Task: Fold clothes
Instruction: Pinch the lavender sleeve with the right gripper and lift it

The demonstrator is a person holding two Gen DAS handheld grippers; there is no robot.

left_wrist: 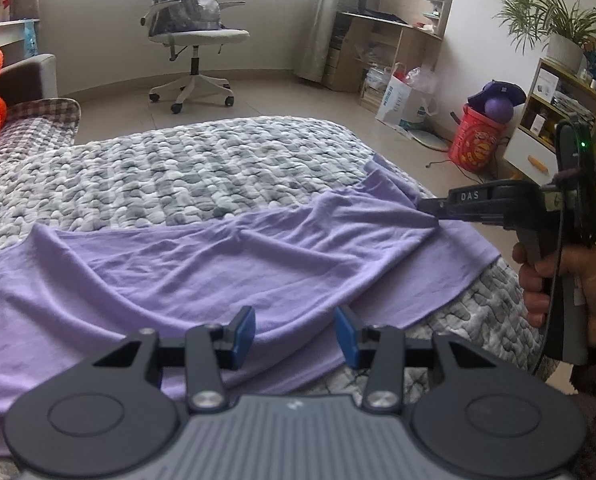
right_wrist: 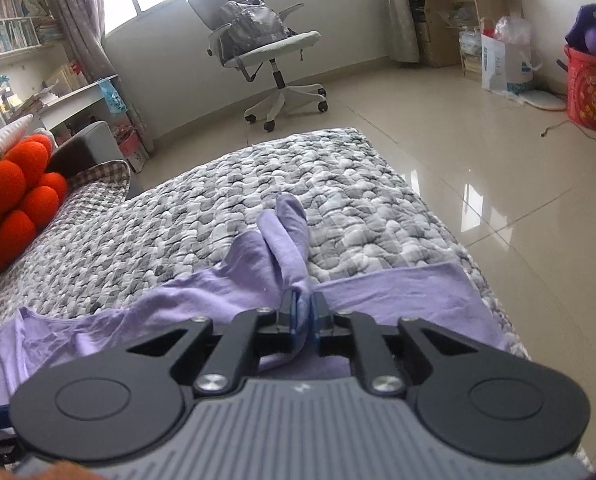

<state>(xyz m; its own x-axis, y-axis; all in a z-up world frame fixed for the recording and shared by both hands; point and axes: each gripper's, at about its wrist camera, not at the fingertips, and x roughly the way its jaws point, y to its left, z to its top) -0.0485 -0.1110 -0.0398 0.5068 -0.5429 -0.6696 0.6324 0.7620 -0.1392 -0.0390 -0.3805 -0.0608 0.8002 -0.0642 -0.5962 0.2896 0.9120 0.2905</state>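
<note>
A lilac garment (left_wrist: 201,268) lies spread and wrinkled across the near part of the bed. My left gripper (left_wrist: 295,334) hovers just above its near edge, open, with its blue pads (left_wrist: 243,334) wide apart and nothing pinched. At the right, a hand holds my right gripper (left_wrist: 429,209), whose tips clamp a bunched fold of the cloth and pull it taut. In the right wrist view the right gripper (right_wrist: 304,312) is shut on that bunch, and a twisted sleeve of the garment (right_wrist: 287,224) trails forward over the blanket.
A grey and white pebble-pattern blanket (left_wrist: 185,168) covers the bed. An orange cushion (right_wrist: 13,204) sits at the left end. Beyond the bed are tiled floor, an office chair (left_wrist: 193,36) with a bag, a red bucket (left_wrist: 476,142) and shelves with a potted plant (left_wrist: 558,28).
</note>
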